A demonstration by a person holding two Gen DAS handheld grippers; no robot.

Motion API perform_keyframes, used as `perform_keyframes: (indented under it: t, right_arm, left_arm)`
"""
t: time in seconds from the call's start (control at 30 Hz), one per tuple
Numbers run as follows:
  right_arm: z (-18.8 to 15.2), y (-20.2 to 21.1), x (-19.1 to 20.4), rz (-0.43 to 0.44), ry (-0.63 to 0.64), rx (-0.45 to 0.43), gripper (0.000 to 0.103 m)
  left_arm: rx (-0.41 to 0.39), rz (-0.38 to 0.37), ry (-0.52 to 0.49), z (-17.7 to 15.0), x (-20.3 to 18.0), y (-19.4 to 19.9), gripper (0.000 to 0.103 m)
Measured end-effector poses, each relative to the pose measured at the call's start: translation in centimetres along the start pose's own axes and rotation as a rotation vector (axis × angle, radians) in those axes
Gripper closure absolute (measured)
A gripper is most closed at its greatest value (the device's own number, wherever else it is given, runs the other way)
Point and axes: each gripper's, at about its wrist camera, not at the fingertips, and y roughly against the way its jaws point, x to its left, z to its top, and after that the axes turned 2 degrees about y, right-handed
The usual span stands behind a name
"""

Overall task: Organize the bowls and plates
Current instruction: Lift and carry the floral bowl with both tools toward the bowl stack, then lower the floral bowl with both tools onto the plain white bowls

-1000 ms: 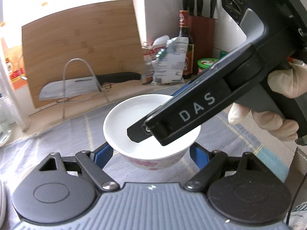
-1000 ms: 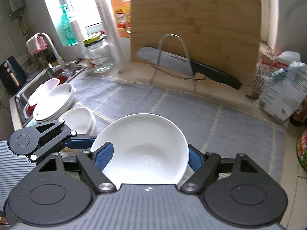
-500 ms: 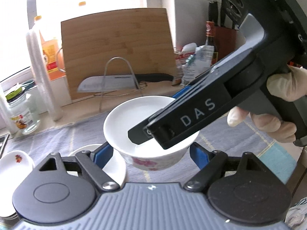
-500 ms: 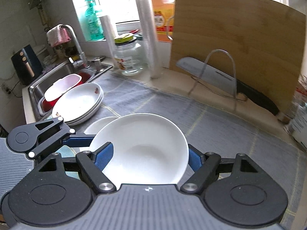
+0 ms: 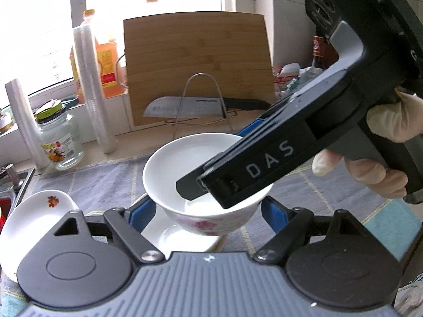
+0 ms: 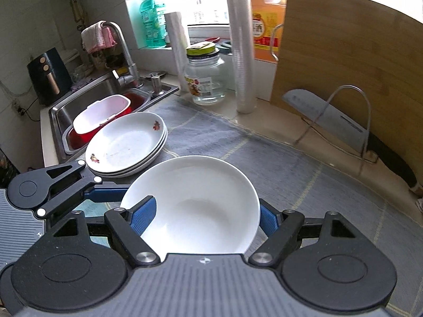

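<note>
A white bowl [image 5: 185, 163] with pink flowers on its outside sits between the blue pads of my left gripper [image 5: 207, 211], which is shut on it above the grey mat. The same bowl [image 6: 201, 206] fills the right wrist view, with my right gripper [image 6: 203, 216] shut on it. In the left wrist view the right gripper's near finger [image 5: 251, 174] lies across the bowl's inside. The left gripper's blue finger [image 6: 105, 192] reaches the bowl from the left. A small white dish [image 5: 185, 237] lies under the bowl. A stack of flowered plates [image 6: 127, 142] stands beside it.
The steel sink [image 6: 60, 111], holding a pink tub [image 6: 103, 111], is at the left. At the back stand a glass jar [image 6: 206, 79], a tall cup stack [image 6: 242, 52], a wooden cutting board [image 6: 343, 60] and a knife [image 6: 325, 113] on a wire rack. A gloved hand [image 5: 391, 121] holds the right gripper.
Both grippers have carried the bowl leftward along the counter. The cutting board slid right in both views. The plate stack, jar and sink came closer, and a small dish appeared under the bowl.
</note>
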Motion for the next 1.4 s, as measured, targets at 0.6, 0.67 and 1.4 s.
perform_keyframes:
  t: [0.6,0.67,1.4]
  right_arm:
    - [1.0,-3.3,1.4,0.015,0.026,0.05,0.018]
    - [1.0,-3.6,1.4,0.012,0.026,0.059,0.018]
    - [0.9,-4.7,1.7,-0.003,0.034,0.089,0.018]
  left_arm:
    - [0.026,0.007,0.05,-1.3,2.7,-1.3,0.017]
    - [0.031,0.005,0.051,-1.3,2.8,-1.5,0.017]
    - [0.048,0.005,0.049,-1.7,3.1,-2.1,0.017]
